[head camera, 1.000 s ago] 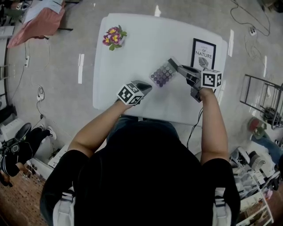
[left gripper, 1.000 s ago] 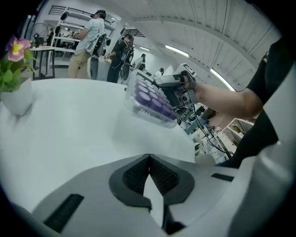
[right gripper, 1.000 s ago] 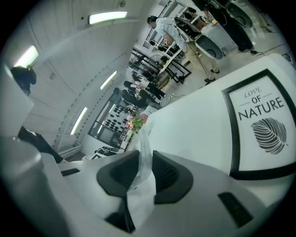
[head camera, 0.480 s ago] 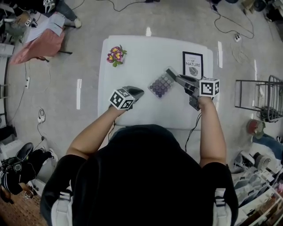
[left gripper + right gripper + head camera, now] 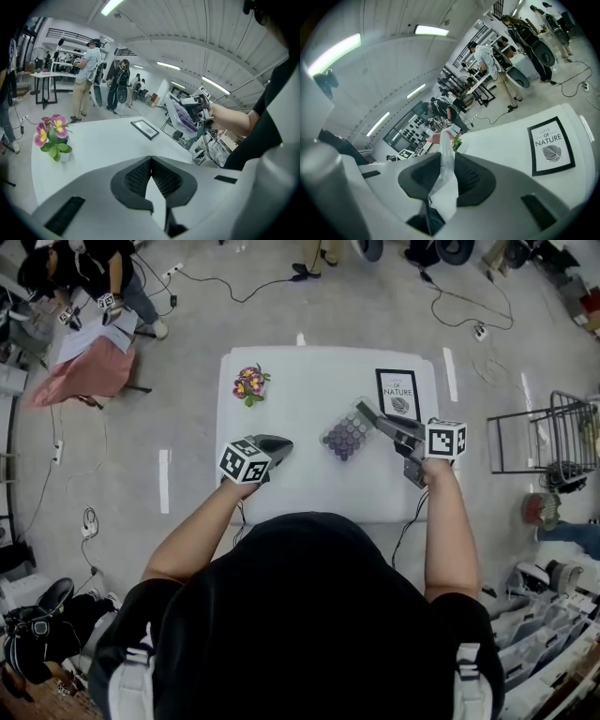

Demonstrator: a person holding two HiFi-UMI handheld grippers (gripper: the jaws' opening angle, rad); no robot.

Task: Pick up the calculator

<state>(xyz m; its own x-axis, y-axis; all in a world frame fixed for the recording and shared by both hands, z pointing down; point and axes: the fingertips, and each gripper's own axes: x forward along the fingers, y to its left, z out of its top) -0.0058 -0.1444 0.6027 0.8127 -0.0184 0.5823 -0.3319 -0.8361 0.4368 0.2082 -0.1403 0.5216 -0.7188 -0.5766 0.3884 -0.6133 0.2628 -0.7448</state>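
White tabletop (image 5: pixel 309 371) in a busy workshop, with cables on the floor and people standing around in the background. The right gripper (image 5: pixel 444 157) had its jaws pinching the calculator (image 5: pixel 445 180) by one edge. It showed edge-on between the pads as a thin pale slab sticking out past the tips. In the head view the calculator sat just left of the framed print (image 5: pixel 397 394) and a bit nearer the person, purple keys up, tilted. The left gripper view showed it in the air, clear of the tabletop, with only the right gripper touching it.

The left gripper (image 5: pixel 151 160) had its jaws pressed together at the tips with nothing between them. It hung well left of the print, on the person's side, touching nothing. The potted flowers (image 5: pixel 249 384) stood well left of the print, about as far from the person as it was. The print itself lay flat and untouched.

Step, as I judged it: the grasp was made and the calculator was off the surface, so the pick looked basically done and in the hold phase. The next move called for a steady squeeze and no jerks. The grip was on one edge only, so the long free end could pivot or slip. The left gripper looked free to support that end if it sagged.
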